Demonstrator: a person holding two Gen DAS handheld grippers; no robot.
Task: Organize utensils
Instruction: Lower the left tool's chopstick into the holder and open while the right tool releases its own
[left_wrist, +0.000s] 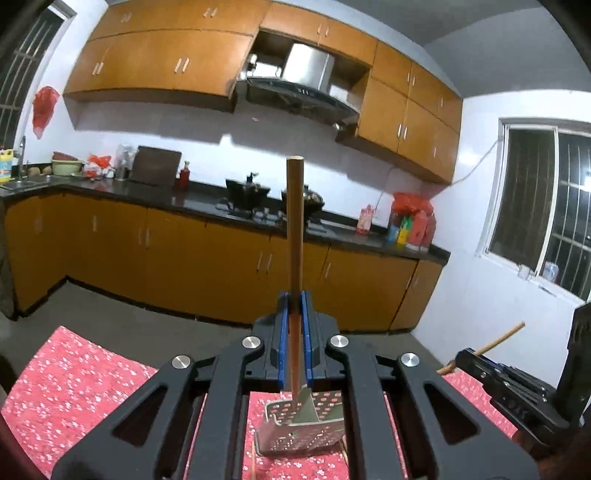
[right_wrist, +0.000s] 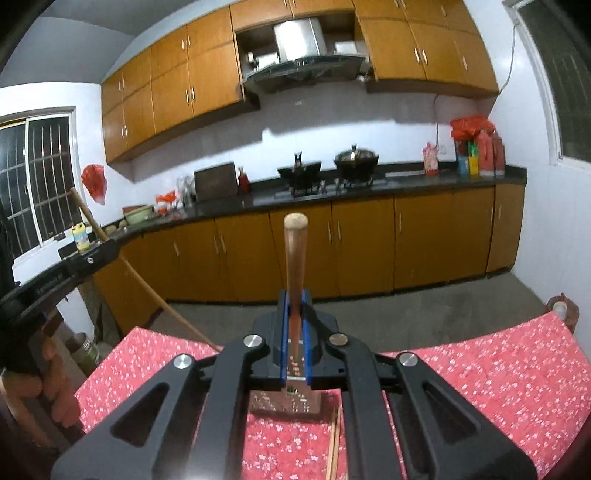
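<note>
My left gripper (left_wrist: 294, 295) is shut on the wooden handle (left_wrist: 295, 221) of a perforated metal scoop (left_wrist: 303, 428), whose head hangs just above the red floral tablecloth (left_wrist: 74, 387). My right gripper (right_wrist: 294, 295) is shut on the wooden handle (right_wrist: 295, 254) of a second perforated metal utensil (right_wrist: 284, 404), its head low over the cloth (right_wrist: 480, 376). Each gripper shows in the other's view: the right one (left_wrist: 491, 373) at the right edge, the left one (right_wrist: 74, 266) at the left edge. Chopsticks (right_wrist: 334, 443) lie on the cloth below the right gripper.
The table edge faces a grey floor (right_wrist: 406, 306). Beyond it runs a dark counter (left_wrist: 207, 201) with pots on a stove (right_wrist: 332, 173), orange cabinets above and below, bottles (right_wrist: 476, 151) and windows at the sides. A jar (right_wrist: 86, 350) stands low at the left.
</note>
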